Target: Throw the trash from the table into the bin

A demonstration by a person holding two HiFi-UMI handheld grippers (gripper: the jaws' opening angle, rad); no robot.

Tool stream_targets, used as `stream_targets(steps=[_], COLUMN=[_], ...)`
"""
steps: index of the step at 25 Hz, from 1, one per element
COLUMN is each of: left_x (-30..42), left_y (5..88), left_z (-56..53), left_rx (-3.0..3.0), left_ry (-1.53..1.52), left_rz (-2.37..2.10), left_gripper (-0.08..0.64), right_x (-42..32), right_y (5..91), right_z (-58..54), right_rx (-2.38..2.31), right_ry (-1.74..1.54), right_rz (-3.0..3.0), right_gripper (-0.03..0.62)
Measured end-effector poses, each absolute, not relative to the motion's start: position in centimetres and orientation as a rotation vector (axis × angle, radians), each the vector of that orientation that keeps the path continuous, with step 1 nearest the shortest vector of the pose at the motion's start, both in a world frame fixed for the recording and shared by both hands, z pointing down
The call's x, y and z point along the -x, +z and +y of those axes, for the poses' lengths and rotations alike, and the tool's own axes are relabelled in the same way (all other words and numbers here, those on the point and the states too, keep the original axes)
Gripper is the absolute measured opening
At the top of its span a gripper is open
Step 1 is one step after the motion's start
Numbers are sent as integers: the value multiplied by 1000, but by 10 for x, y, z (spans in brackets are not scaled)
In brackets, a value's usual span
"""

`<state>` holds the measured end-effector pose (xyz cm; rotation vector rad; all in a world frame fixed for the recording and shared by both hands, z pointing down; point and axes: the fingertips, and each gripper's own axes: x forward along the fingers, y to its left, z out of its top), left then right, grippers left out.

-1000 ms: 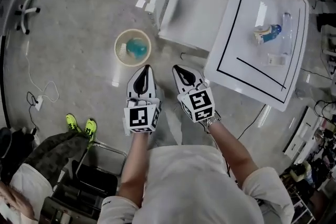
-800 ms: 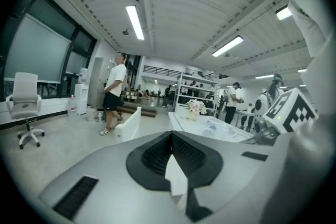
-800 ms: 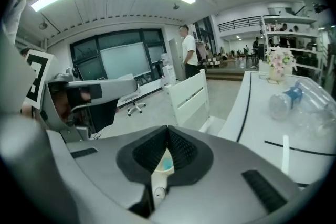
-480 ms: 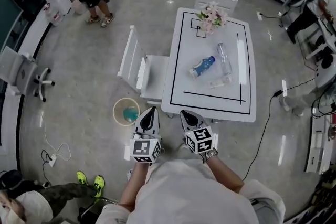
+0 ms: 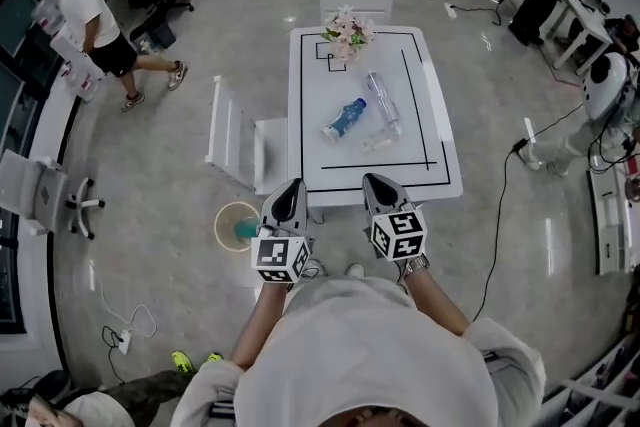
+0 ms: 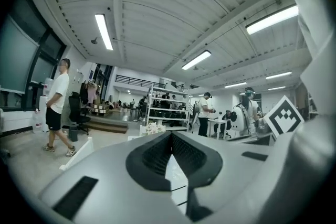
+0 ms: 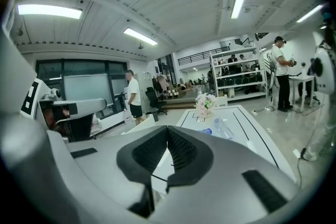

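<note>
Both our grippers have lifted, and the white table (image 5: 445, 177) has swung round to straight ahead. We hold the left gripper (image 5: 291, 187) and right gripper (image 5: 373, 182) pressed together, empty. The blue bottle (image 5: 344, 118) lies diagonally on the tabletop, the clear bottle (image 5: 378, 99) lengthwise just beside it. The bin (image 5: 220, 220) stands on the floor by the table's near-left corner.
</note>
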<state>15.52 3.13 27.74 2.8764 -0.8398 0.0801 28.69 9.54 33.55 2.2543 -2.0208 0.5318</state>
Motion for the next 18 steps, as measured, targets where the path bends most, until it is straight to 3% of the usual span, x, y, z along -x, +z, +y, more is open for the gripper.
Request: stream_targets(steps=[18], left_x=[-199], left_y=[305], left_z=[8], left_rx=[-2932], left_ry=[89], left_rz=[-423], left_gripper=[6], right_x=[-293], right_y=[350], right_z=[112], right_rx=[-2327], right_ry=[600], right_rz=[-1684], right_gripper=[9])
